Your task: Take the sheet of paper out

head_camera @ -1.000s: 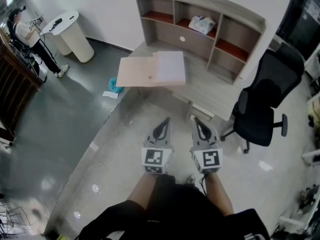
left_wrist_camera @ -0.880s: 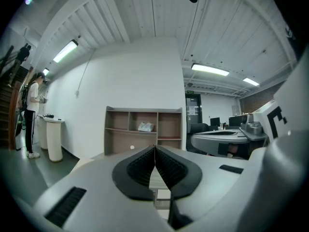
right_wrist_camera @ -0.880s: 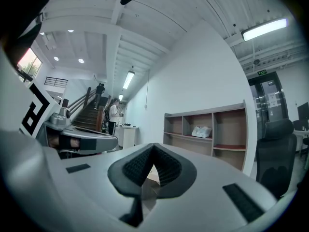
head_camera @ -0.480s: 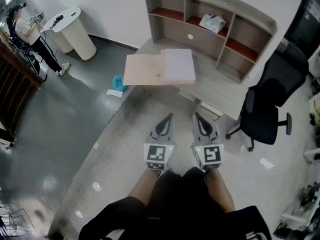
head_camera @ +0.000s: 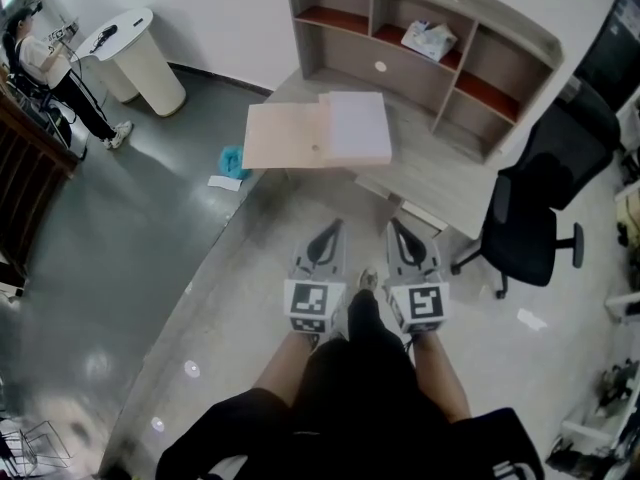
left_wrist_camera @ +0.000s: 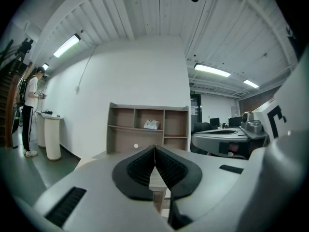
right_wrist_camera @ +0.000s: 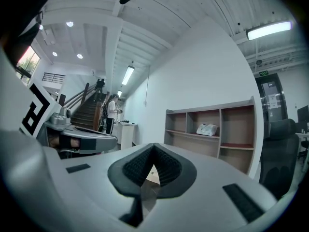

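A pale sheet of paper (head_camera: 358, 126) lies on a tan flat folder (head_camera: 285, 136) at the left end of the grey desk (head_camera: 440, 183). My left gripper (head_camera: 333, 226) and right gripper (head_camera: 395, 226) are held side by side over the floor, short of the desk and pointing at it. Both are shut with nothing between the jaws. In the left gripper view the left gripper (left_wrist_camera: 154, 148) has its pads pressed together; in the right gripper view the right gripper (right_wrist_camera: 154, 145) shows the same. A shoe (head_camera: 367, 280) shows between the two grippers.
A shelf unit (head_camera: 420, 38) stands at the desk's back, with a white packet (head_camera: 428, 38) in one compartment. A black office chair (head_camera: 535, 213) stands right of the desk. A blue object (head_camera: 232, 161) lies on the floor. Far left are a person (head_camera: 45, 63) and a white round stand (head_camera: 135, 58).
The desk has come closer in the head view. A foot has appeared between the grippers. Both grippers stayed shut and side by side.
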Demonstrator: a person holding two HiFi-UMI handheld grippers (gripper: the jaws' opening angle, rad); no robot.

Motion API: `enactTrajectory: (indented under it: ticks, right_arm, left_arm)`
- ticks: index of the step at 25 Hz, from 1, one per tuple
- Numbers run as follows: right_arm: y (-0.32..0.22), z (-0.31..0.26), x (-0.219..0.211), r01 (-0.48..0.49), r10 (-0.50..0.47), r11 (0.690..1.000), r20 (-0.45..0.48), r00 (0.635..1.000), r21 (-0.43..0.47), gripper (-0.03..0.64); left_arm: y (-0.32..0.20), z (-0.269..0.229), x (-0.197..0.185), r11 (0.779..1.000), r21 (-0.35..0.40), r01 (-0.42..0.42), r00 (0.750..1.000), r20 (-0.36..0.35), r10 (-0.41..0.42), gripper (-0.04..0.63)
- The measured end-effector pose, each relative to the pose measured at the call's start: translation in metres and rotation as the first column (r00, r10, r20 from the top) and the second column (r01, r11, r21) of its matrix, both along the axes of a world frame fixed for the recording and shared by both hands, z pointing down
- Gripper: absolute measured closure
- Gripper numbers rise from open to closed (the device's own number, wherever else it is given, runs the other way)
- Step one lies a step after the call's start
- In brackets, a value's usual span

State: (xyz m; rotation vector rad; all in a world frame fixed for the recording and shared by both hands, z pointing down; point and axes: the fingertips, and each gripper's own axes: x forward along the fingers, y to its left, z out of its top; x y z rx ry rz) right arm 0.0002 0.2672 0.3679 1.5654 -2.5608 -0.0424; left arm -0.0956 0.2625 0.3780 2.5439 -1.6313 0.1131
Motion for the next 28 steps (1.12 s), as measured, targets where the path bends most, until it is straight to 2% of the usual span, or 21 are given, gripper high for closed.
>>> enactTrajectory:
  ticks: [12,20,28]
  right_arm:
    - [-0.072,0.023,0.016,-0.018,0.019,0.999,0.023,1.000,-0.044,0.600]
    - [-0.150,0.026,0.034,-0.036,0.040,0.997,0.053,0.998,-0.075,0.600]
    - [-0.231,0.022,0.048,-0.015,0.027,0.994,0.110,0.994,-0.109,0.600]
  left_arm:
    - [-0.071,0.022,0.013,0.998,-0.052,-0.020,0.999,0.032,0.022,0.551]
    - [-0.148,0.033,0.029,0.996,-0.086,-0.019,0.999,0.048,0.023,0.551]
    - [-0.224,0.040,0.041,0.993,-0.115,0.027,0.998,0.058,-0.020,0.551]
